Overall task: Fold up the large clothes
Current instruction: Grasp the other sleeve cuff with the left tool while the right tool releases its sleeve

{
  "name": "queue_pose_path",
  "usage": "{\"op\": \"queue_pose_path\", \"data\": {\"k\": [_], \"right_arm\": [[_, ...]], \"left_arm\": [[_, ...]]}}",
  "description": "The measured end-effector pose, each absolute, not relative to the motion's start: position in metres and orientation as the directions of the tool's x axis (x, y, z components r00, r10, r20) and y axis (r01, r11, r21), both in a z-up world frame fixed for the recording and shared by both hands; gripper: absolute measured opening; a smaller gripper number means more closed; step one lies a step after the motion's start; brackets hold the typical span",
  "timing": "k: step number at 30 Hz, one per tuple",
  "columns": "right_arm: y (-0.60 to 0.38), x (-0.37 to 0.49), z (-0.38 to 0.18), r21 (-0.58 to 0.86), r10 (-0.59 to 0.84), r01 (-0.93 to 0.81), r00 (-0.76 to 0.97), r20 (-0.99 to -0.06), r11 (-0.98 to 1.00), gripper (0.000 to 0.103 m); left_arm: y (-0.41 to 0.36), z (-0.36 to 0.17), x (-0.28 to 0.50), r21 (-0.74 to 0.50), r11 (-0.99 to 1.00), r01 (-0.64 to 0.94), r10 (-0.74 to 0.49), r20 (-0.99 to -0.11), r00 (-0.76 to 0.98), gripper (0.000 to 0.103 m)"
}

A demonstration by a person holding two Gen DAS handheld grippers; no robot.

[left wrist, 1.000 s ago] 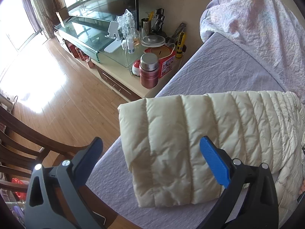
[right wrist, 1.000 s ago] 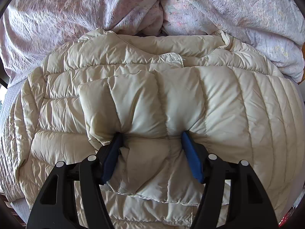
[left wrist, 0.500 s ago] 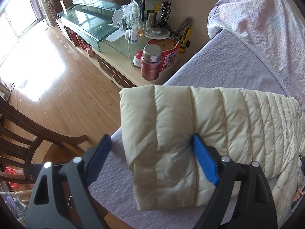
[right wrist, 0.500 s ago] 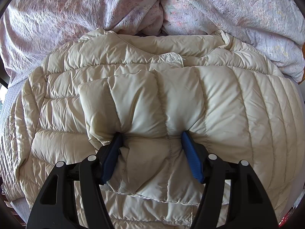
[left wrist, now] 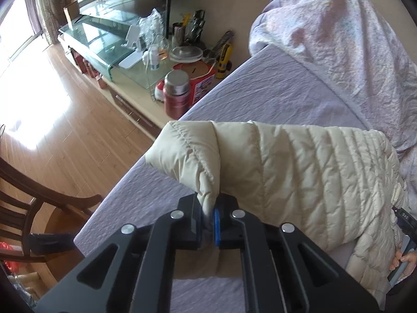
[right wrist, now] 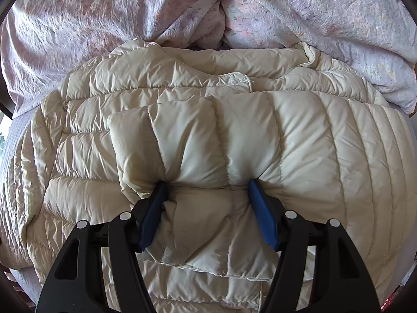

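A cream quilted down jacket (right wrist: 182, 135) lies spread on the bed. In the left wrist view its sleeve (left wrist: 286, 169) stretches across the lavender sheet. My left gripper (left wrist: 208, 219) is shut on the sleeve's cuff end, which bunches up and lifts off the sheet. My right gripper (right wrist: 206, 187) presses down on the other sleeve folded across the jacket body, its blue fingers (right wrist: 260, 208) spread wide, fabric bulging between them.
A crumpled floral duvet (right wrist: 130, 13) lies beyond the jacket. The bed edge (left wrist: 125, 182) drops to a wooden floor. A low cabinet with a red thermos (left wrist: 177, 94) and clutter stands beside the bed. A dark wooden chair (left wrist: 31, 203) is at the left.
My left gripper moved forward onto the sleeve end and shut on it, bunching and lifting the cuff. My right gripper has not moved.
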State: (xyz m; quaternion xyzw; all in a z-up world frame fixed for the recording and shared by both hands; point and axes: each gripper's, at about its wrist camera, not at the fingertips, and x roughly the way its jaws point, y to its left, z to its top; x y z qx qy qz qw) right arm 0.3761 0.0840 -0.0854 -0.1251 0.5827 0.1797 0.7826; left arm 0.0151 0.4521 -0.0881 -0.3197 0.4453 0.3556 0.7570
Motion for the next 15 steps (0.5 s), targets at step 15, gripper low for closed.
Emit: {"op": "queue_pose_path", "data": {"k": [15], "right_arm": [[0.053,0.397,-0.061,0.183,0.267,-0.386,0.174,-0.948,0.904,0.066]], "left_arm": [[0.349,0.033,0.158,-0.261,0.813,-0.521,0.153,-0.766,0.624,0.006]]}}
